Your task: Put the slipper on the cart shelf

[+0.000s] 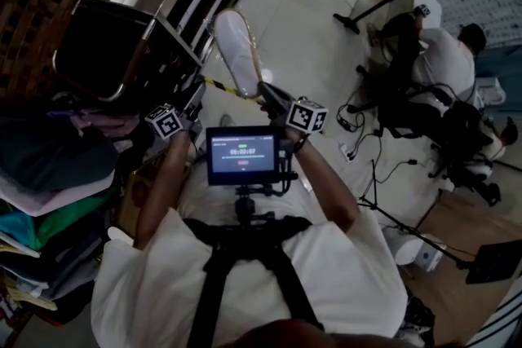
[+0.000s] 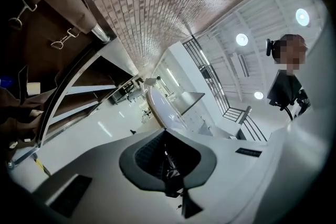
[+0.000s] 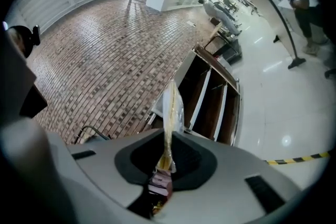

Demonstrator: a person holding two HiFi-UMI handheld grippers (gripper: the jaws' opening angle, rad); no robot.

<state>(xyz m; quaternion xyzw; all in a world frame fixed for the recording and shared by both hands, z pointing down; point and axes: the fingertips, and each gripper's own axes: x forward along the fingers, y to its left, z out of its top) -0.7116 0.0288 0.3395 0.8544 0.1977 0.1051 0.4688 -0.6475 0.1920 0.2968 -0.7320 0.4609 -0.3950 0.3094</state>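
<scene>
A white slipper [image 1: 234, 51] in a clear plastic wrap is held up in the air in front of me, pointing away. My right gripper [image 1: 263, 90] is shut on its near end. In the right gripper view the wrapped slipper [image 3: 170, 113] shows edge-on, rising out of the shut jaws [image 3: 167, 162]. My left gripper [image 1: 196, 98] hangs just left of the slipper; its jaws [image 2: 170, 165] look shut with nothing in them, and the slipper [image 2: 160, 112] shows just beyond them. The dark cart [image 1: 122, 53] with its shelves stands ahead to the left, also seen as open shelves [image 3: 212, 97].
A pile of folded clothes [image 1: 41, 208] lies at my left. A small monitor [image 1: 242, 155] sits on my chest rig. Yellow-black tape [image 1: 220, 84] marks the floor. People [image 1: 440, 61] sit at the right among cables and a tripod [image 1: 408, 228]. A brick wall [image 3: 105, 71] is behind the cart.
</scene>
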